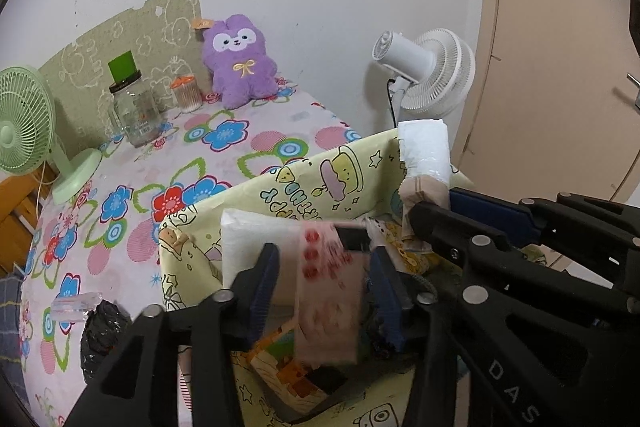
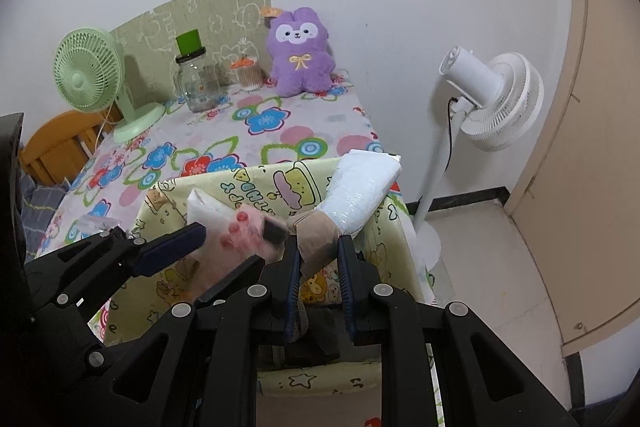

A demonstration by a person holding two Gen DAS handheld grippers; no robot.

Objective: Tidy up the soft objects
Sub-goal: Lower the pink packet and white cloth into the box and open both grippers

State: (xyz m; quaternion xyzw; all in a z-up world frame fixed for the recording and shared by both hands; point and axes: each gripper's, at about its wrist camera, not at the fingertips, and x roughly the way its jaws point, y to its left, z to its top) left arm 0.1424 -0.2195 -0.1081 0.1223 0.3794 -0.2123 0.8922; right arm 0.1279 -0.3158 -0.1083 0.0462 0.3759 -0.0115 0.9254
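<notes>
The left gripper [image 1: 324, 291] is standing spread, a blurred pink tissue pack with red printing [image 1: 328, 303] lying loose between its blue pads, over the yellow cartoon-printed fabric bin [image 1: 304, 183]. The right gripper [image 2: 318, 267] is pinching the beige end of a white plastic-wrapped tissue pack [image 2: 360, 193], which is leaning over the bin's far right corner. Another white pack [image 1: 256, 231] is sitting inside the bin. Beyond, on the table with a flowered cloth [image 1: 160, 167], a purple plush rabbit [image 1: 240, 63] is sitting against the wall.
</notes>
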